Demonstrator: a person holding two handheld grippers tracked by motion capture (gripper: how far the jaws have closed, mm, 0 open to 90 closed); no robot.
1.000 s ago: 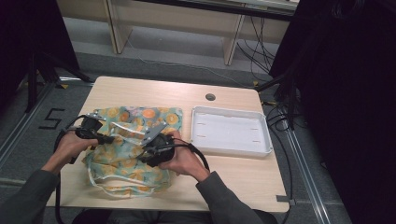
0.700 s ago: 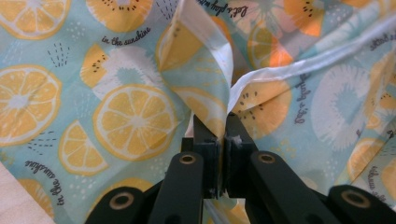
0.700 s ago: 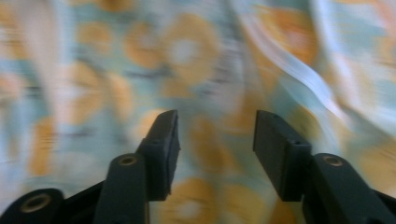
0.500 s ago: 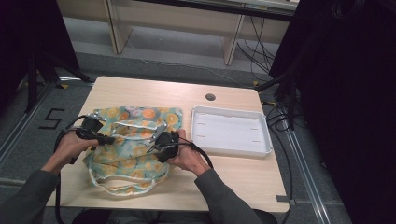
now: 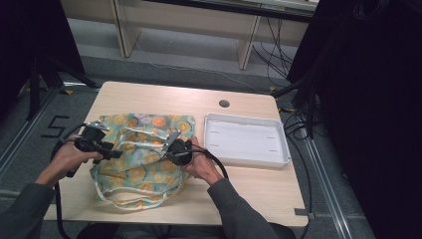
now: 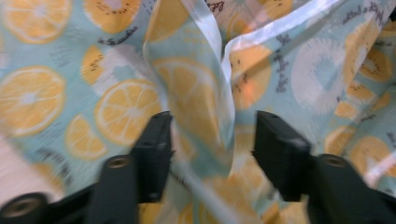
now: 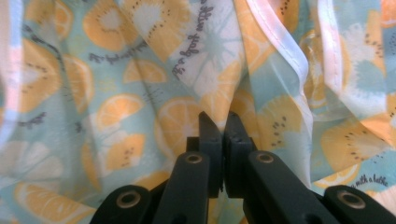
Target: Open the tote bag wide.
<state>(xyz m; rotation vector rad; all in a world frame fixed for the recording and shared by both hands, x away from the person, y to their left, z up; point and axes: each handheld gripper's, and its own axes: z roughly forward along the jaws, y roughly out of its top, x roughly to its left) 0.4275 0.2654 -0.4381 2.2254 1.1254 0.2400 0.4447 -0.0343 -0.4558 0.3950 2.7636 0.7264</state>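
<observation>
Two grippers are being worked over the cloth point(image 5: 142, 154) at lower left of the high view: the left gripper point(image 6: 212, 140) has just been opening, a fold standing loose between its jaws, while the right gripper point(image 7: 223, 135) has just been closing, and whether cloth is being pinched cannot be told. The tray point(image 5: 247, 158) is being shown by the high view.

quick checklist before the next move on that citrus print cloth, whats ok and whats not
1. Right claw pinching the citrus cloth: cannot tell; jaws shut, fabric between them unclear.
2. Left claw released: ok; its jaws have just been opening, a fold stands loose between them.
3. Cloth fully on the table: ok.
4. White tray holds nothing: ok.
5. Cloth flat: not ok, wrinkled, straps loose at the near edge.
</observation>
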